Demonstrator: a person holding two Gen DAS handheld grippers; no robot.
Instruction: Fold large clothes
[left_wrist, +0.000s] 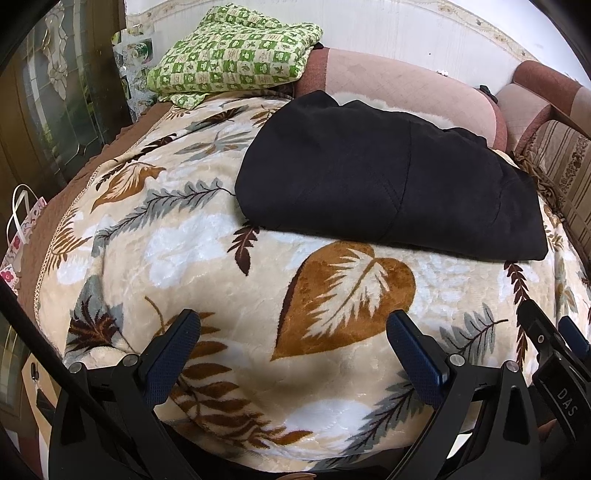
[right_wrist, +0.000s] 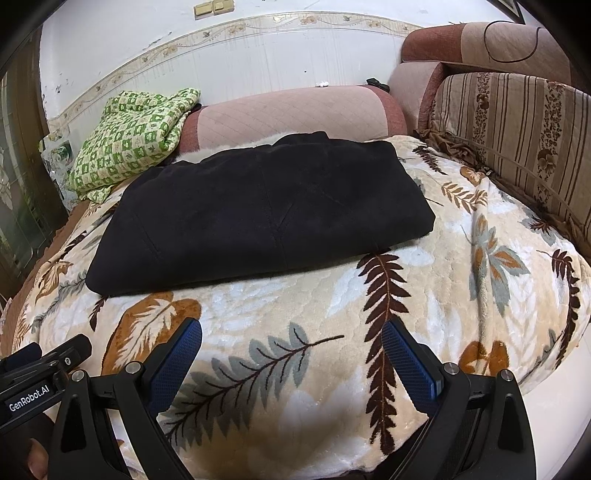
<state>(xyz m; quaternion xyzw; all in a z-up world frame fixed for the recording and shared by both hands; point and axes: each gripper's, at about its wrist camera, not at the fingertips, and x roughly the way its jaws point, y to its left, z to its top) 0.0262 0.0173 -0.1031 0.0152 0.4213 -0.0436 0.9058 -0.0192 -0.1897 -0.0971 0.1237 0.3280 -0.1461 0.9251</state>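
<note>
A large black garment (left_wrist: 384, 177) lies folded into a flat rectangle on a leaf-patterned blanket (left_wrist: 207, 236). It also shows in the right wrist view (right_wrist: 258, 214), across the middle of the blanket (right_wrist: 461, 280). My left gripper (left_wrist: 291, 321) is open and empty, held above the blanket's near edge, well short of the garment. My right gripper (right_wrist: 291, 328) is open and empty too, near the blanket's front edge, apart from the garment. The right gripper shows at the lower right of the left view (left_wrist: 554, 332); the left gripper shows at the lower left of the right view (right_wrist: 48, 358).
A folded green checked cloth (left_wrist: 232, 55) lies at the back left (right_wrist: 133, 140). A pink bolster cushion (right_wrist: 295, 110) runs behind the garment. A striped sofa back (right_wrist: 517, 136) stands at the right. A glass door (left_wrist: 55, 92) and a gift bag (left_wrist: 18, 236) are at the left.
</note>
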